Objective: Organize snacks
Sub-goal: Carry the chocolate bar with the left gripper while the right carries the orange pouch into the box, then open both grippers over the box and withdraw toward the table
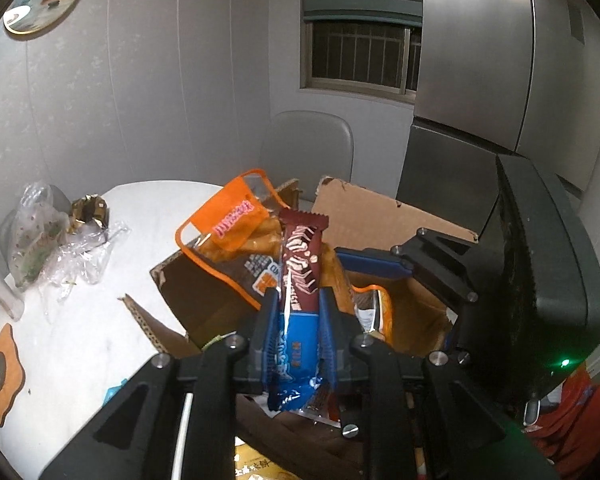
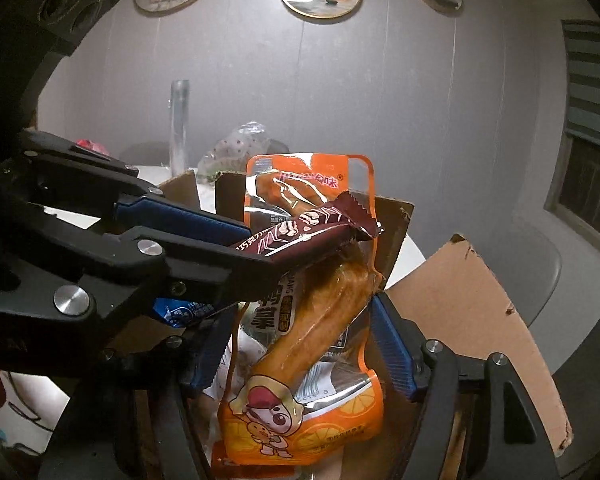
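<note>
— Holding what on the left?

— My left gripper (image 1: pixel 298 320) is pinched on a brown-and-blue chocolate bar (image 1: pixel 300 264), poised over the open cardboard box (image 1: pixel 204 300) on the white table (image 1: pixel 80 320); the bar's brown end leans against the orange snack pouch (image 2: pixel 296 320).

— And the right?

— My right gripper (image 2: pixel 300 344) stands spread around that pouch, which rises upright out of the box; its blue pads (image 2: pixel 392 352) flank it — whether they touch, I cannot tell.
</note>
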A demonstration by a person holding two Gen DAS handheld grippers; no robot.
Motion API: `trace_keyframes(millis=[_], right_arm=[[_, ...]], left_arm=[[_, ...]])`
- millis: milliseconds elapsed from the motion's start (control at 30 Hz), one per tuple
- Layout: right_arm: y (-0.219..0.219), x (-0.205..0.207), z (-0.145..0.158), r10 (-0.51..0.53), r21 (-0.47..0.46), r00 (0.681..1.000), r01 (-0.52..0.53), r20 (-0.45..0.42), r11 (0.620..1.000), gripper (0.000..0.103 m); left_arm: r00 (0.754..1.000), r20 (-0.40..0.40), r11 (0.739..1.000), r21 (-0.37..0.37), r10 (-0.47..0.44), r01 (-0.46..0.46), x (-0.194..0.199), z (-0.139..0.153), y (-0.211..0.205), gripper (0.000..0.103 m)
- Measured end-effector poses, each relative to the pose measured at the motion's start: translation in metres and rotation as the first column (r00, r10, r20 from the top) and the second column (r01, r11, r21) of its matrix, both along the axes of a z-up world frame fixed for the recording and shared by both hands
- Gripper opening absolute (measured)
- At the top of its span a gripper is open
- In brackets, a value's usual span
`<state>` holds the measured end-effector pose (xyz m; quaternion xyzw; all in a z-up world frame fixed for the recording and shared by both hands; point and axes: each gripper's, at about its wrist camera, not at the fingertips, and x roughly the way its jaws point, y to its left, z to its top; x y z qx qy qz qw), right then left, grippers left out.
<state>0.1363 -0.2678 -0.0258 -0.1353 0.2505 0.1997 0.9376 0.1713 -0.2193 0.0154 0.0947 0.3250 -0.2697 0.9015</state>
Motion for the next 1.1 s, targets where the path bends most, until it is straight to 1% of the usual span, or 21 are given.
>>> trace_keyframes(millis=[133,200,233,267,300,333,400,467,500,533,567,600,633,700,767,833,867,933,1100], right_arm=[[0.005,0.001,0.0,-0.006,-0.022,1.0,0.006,-0.006,1.0,0.067],[0.011,0.009,0.0,-0.015,-0.027,1.0,0.015,-0.001,1.0,0.067],[0.011,0.011,0.0,-0.023,-0.026,1.0,0.023,0.013,0.999,0.062],[0.01,0.013,0.001,-0.024,-0.023,0.999,0.025,0.024,0.999,0.059],[0.01,0.016,0.001,-0.022,-0.015,0.999,0.022,0.027,1.0,0.05],[0.009,0.017,0.003,-0.02,-0.009,1.0,0.02,0.021,1.0,0.044],[0.01,0.02,0.004,-0.005,-0.015,1.0,0.005,0.003,1.0,0.042],[0.013,0.019,0.002,0.002,-0.047,1.0,-0.002,-0.015,0.999,0.042],[0.013,0.016,0.0,0.006,-0.061,1.0,-0.007,-0.019,0.998,0.044],[0.013,0.014,-0.001,0.007,-0.068,1.0,-0.009,-0.025,0.998,0.048],[0.011,0.012,-0.001,0.009,-0.064,0.999,-0.011,-0.038,0.998,0.053],[0.008,0.01,-0.001,0.01,-0.053,0.999,-0.012,-0.05,0.999,0.066],[0.004,0.008,-0.001,0.008,-0.044,0.998,-0.011,-0.058,0.999,0.071],[0.0,0.002,0.001,0.004,-0.053,0.998,-0.008,-0.06,0.999,0.071],[0.001,0.0,0.005,0.002,-0.061,0.998,-0.005,-0.055,0.998,0.072],[-0.001,-0.006,0.009,0.009,-0.069,0.998,-0.013,-0.057,0.998,0.075],[-0.001,-0.01,0.012,0.009,-0.075,0.999,-0.013,-0.054,0.997,0.076],[-0.006,-0.02,0.017,0.001,-0.078,0.999,-0.004,-0.043,0.997,0.076],[-0.012,-0.047,0.035,-0.001,-0.042,1.0,0.001,-0.01,0.999,0.076]], left_arm=[[1.0,0.021,0.999,0.032,0.007,-0.008,-0.001,-0.003,-0.006,0.02],[1.0,0.025,0.999,0.034,0.013,-0.014,0.001,-0.004,-0.007,0.02],[1.0,0.026,0.999,0.033,0.015,-0.016,0.001,-0.004,-0.007,0.02],[0.999,0.031,0.999,0.033,0.019,-0.02,0.002,-0.004,-0.007,0.02],[0.999,0.034,0.999,0.033,0.022,-0.023,0.002,-0.003,-0.007,0.02],[0.999,0.034,0.999,0.035,0.024,-0.026,0.003,-0.003,-0.007,0.02],[0.999,0.031,0.999,0.037,0.02,-0.021,0.003,-0.004,-0.008,0.02],[0.999,0.031,0.999,0.037,0.016,-0.017,0.003,-0.004,-0.008,0.02],[1.0,0.029,0.999,0.034,0.012,-0.013,0.003,-0.004,-0.008,0.023],[1.0,0.028,0.999,0.03,0.009,-0.01,0.002,-0.004,-0.008,0.033],[1.0,0.03,1.0,0.026,0.009,-0.01,0.002,-0.003,-0.007,0.04],[0.999,0.032,1.0,0.023,0.009,-0.01,0.0,-0.003,-0.007,0.049],[0.999,0.034,1.0,0.02,0.008,-0.009,-0.001,-0.002,-0.007,0.051],[0.999,0.036,1.0,0.02,0.001,-0.002,-0.003,-0.001,-0.008,0.052],[0.999,0.043,1.0,0.018,0.0,-0.001,-0.007,0.001,-0.008,0.057],[0.999,0.054,1.0,0.012,0.002,-0.002,-0.011,0.004,-0.007,0.062],[0.998,0.062,1.0,0.008,0.004,-0.005,-0.014,0.006,-0.006,0.063],[0.997,0.076,1.0,0.004,0.008,-0.008,-0.02,0.01,-0.004,0.068],[0.991,0.128,0.999,-0.018,0.03,-0.028,-0.044,0.025,0.014,0.07]])
